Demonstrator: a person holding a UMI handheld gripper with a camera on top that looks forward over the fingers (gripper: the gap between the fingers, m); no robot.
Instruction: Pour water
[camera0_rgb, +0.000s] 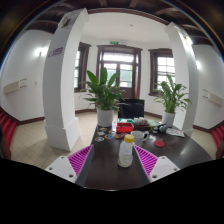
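level gripper (112, 160) fingers wide around bottle (126, 151)

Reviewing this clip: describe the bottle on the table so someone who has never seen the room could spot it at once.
Find the dark table in front of the two potted plants. The bottle stands upright on it, just ahead of the open gripper, between its fingers. Unlike the red clutter behind, it is whitish with a yellow cap.

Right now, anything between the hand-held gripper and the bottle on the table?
Nothing visible. The hand-held gripper is open, and the bottle stands upright on the dark table just ahead of the fingers, slightly nearer the right one. The red items sit beyond the bottle.
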